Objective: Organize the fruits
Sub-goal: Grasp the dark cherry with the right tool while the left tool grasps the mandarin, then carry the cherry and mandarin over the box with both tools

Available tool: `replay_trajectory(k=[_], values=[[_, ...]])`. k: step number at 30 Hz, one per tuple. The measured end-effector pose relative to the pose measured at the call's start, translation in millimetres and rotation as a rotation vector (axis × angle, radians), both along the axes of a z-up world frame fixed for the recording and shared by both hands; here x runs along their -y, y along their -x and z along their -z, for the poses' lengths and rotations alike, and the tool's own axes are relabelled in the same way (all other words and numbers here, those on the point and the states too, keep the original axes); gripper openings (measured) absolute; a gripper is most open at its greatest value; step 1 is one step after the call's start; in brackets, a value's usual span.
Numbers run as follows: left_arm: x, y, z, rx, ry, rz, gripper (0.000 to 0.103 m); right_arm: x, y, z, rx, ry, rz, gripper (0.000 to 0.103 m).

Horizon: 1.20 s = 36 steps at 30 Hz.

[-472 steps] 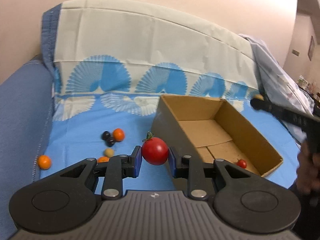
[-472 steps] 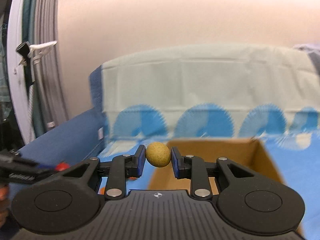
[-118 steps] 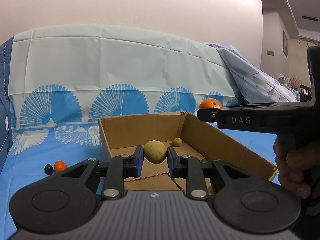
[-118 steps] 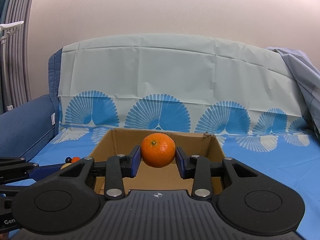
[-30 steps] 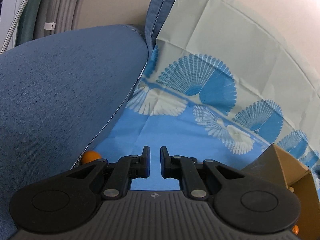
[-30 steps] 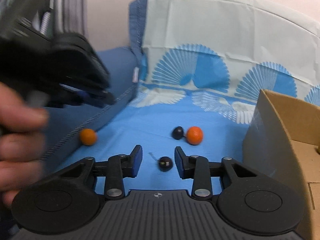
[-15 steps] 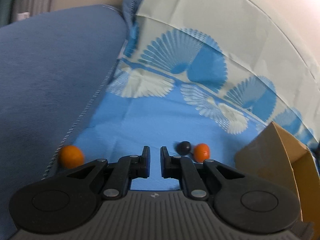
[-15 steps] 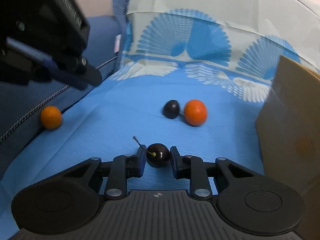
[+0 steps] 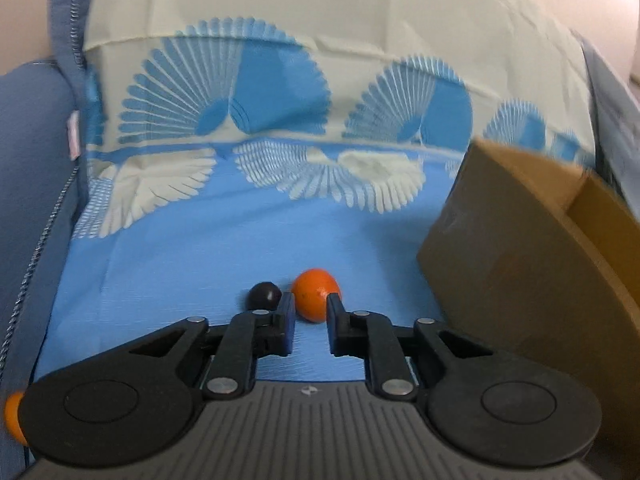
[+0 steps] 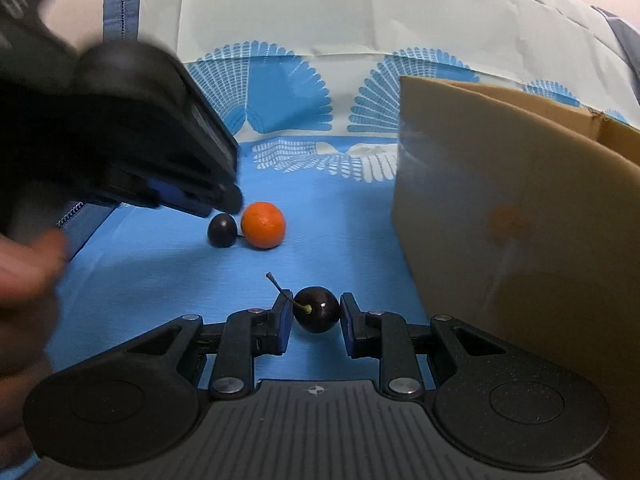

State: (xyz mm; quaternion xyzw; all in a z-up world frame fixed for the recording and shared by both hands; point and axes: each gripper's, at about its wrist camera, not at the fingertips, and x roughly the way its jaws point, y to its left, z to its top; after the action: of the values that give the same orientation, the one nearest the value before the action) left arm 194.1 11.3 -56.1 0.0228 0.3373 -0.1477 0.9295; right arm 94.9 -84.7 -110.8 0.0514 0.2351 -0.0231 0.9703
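Gleaming dark cherry [image 10: 317,309], thin stem tilted left.

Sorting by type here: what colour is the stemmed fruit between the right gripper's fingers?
Very dark, near black: a cherry with a greenish stem. Right wrist view shows it best.

We see a bright blue cloth [image 9: 192,248] bearing white fan shapes, and behind it a pale cream drape [image 9: 360,24] printed with blue fans, edged at its left by denim-blue upholstery [image 9: 28,128]. On the blue cloth lie a glossy orange fruit [image 9: 315,294], a dark, near-black fruit [image 9: 263,296] and a blackish cherry [image 10: 317,309] with a pale green stem, beside a plain brown cardboard box [image 10: 500,200]. We note black grippers with blue pads [image 10: 285,322].
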Motion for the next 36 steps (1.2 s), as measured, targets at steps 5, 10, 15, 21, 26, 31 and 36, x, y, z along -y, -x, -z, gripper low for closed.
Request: replay_trajectory(k=[5,10,15,21,26,31,36], values=[[-2.2,-17.2,5.5,0.022,0.013,-0.034,0.028,5.3,1.9,1.6,-0.014,-0.027,0.011,0.026],[9.4,-20.7,3.9,0.052,0.002,0.006,0.039,2.4,-1.4,2.5,-0.026,-0.028,0.009,0.026],[25.1,-24.5,19.2,0.031,-0.077,0.04,0.039,2.3,-5.1,3.0,-0.033,-0.031,-0.002,0.026],[32.5,-20.1,19.9,0.052,-0.116,0.065,0.037,6.5,-5.1,2.2,-0.036,-0.049,-0.028,0.027],[32.1,0.0,4.8,0.071,-0.126,0.064,0.036,8.2,-2.8,0.2,-0.061,-0.06,-0.092,0.026],[20.8,28.4,-20.4,0.076,-0.11,0.002,0.036,7.7,16.3,-8.0,-0.077,-0.042,-0.129,0.026],[15.4,67.3,-49.1,0.104,-0.116,-0.073,0.036,6.6,49.1,-36.5,-0.017,-0.044,-0.186,0.026]])
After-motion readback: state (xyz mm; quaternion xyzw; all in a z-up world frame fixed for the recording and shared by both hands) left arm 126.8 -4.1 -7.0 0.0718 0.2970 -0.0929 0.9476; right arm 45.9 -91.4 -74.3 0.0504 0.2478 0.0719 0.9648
